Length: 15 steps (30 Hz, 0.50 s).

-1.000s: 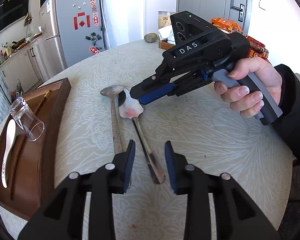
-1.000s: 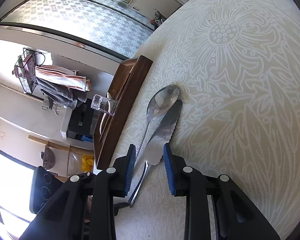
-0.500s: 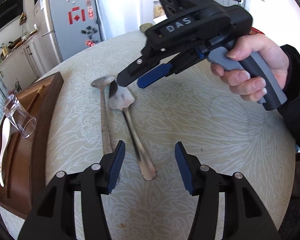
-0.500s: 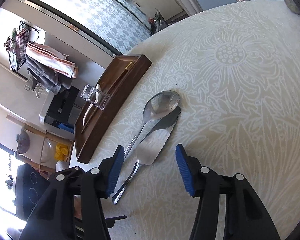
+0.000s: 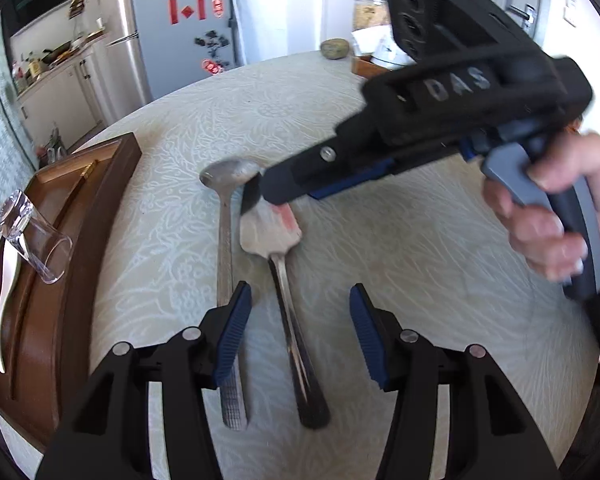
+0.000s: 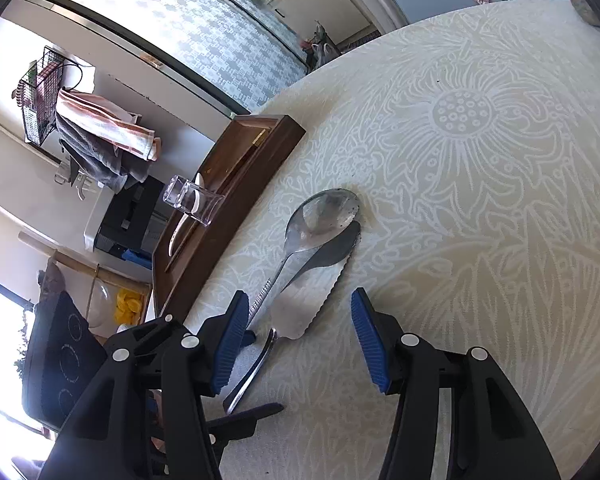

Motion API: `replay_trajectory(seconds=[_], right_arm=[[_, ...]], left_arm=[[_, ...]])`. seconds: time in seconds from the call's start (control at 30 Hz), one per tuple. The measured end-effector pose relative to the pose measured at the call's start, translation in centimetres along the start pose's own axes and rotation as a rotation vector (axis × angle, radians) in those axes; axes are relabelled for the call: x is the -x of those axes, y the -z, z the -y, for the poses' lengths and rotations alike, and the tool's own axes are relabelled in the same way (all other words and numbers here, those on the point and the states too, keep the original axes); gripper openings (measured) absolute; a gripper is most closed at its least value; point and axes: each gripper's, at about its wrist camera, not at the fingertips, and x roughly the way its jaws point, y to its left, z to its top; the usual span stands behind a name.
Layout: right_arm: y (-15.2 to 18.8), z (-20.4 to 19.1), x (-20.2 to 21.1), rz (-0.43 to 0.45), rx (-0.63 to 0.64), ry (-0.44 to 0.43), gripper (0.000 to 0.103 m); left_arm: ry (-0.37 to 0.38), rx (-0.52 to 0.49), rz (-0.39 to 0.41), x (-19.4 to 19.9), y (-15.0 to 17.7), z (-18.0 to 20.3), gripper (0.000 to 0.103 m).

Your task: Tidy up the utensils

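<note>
A metal spoon [image 5: 224,232] and a serrated cake server [image 5: 268,232] lie side by side on the patterned tablecloth, handles toward the left wrist camera. My left gripper [image 5: 300,320] is open, its fingers straddling the server's handle without touching it, and the spoon's handle lies just outside the left finger. My right gripper [image 5: 260,196], held by a hand [image 5: 548,224], points down at the server's blade tip beside the spoon's bowl. In the right wrist view the right gripper [image 6: 296,332] stands open over the server [image 6: 312,292], with the spoon [image 6: 320,216] just beyond.
A brown wooden tray [image 5: 112,184] sits at the table's left edge, holding a tipped clear glass [image 5: 32,240], a white ceramic spoon [image 5: 8,280] and thin sticks. A jar, a stone and snack packets stand at the table's far side. A fridge stands beyond the table.
Both grippers have opened wider. My left gripper has moved forward so the server's handle now lies between its fingers. My right gripper has rolled and shifted slightly over the blade.
</note>
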Motion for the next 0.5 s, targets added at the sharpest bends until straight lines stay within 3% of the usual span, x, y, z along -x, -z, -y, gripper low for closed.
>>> replay_trajectory(seconds=[0.27,0.33,0.43,0.5], right_arm=[[-0.1,0.7,1.0,0.019,-0.006,-0.022,0.054],[0.0,0.8,0.9,0.012,-0.003,-0.017,0.054],[0.2,0.6,0.7,0.007,0.001,-0.013,0.054],[0.2,0.5,0.7,0.011,-0.001,-0.018,0.054]], left_arm=[[-0.026,0.026,0.007,-0.9,-1.2,0.1,0.053],[-0.026,0.023,0.013,-1.0,-1.4,0.3,0.045],[-0.033,0.016,0.012,-0.9,-1.6,0.4,0.016],[-0.029,0.014,0.012,-0.9,-1.6,0.5,0.012]])
